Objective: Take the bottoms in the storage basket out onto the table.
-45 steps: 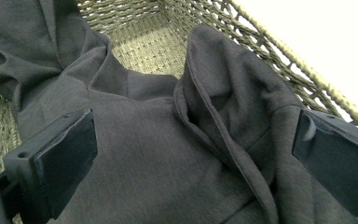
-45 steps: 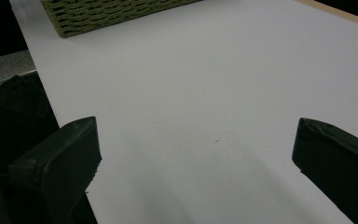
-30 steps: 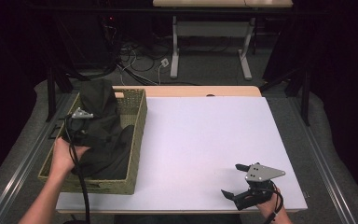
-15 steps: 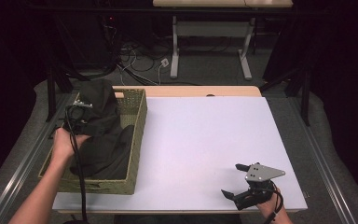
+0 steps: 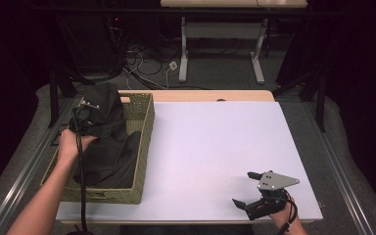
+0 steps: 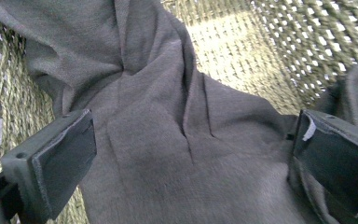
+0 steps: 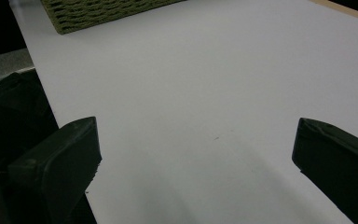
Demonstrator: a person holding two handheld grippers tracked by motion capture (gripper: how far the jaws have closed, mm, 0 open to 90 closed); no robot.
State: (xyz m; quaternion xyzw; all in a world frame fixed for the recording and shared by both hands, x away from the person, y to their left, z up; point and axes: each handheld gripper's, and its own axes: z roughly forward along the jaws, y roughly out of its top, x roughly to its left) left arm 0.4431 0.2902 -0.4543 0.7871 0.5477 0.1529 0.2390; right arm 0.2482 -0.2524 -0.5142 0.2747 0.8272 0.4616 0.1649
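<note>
A dark grey cloth (image 5: pixel 110 152) lies heaped in a woven green basket (image 5: pixel 145 142) at the table's left. My left gripper (image 5: pixel 90 106) hovers over the far end of that heap. In the left gripper view it (image 6: pixel 193 140) is open, its jaws spread wide with the cloth (image 6: pixel 168 130) lying between them and the basket wall (image 6: pixel 261 51) behind. My right gripper (image 5: pixel 244 187) rests low near the front right of the white table (image 5: pixel 215 142). It (image 7: pixel 198 140) is open over bare tabletop with nothing between its jaws.
The basket's corner (image 7: pixel 98 14) is far from the right gripper. A wooden strip (image 5: pixel 210 96) runs along the table's far edge. Metal rails flank both sides. Cables (image 5: pixel 142 58) and desk legs stand on the floor beyond.
My left gripper has moved away from the person, from the basket's middle to the far end of the cloth heap. The right gripper has stayed still.
</note>
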